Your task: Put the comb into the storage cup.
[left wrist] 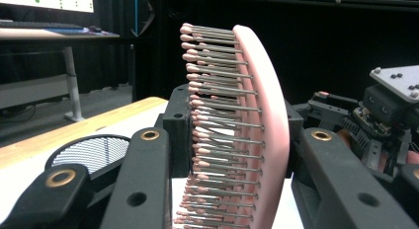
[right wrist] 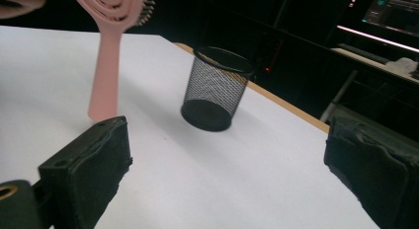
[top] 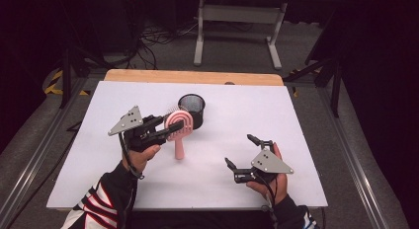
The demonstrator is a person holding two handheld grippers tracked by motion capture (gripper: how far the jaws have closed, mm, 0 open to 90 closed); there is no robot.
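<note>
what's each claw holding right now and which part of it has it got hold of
The left claw grips the pink hairbrush by its bristled head, handle hanging down. The right claw is open and holds nothing.

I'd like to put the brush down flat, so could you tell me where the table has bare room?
The white table is bare left of the left gripper and between the right gripper and the far edge. It is crowded around the hairbrush and mesh cup.

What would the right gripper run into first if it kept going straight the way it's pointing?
Probably the black mesh cup, which stands ahead between the open jaws of the right gripper. The pink hairbrush sits off to one side; depth is hard to judge.
</note>
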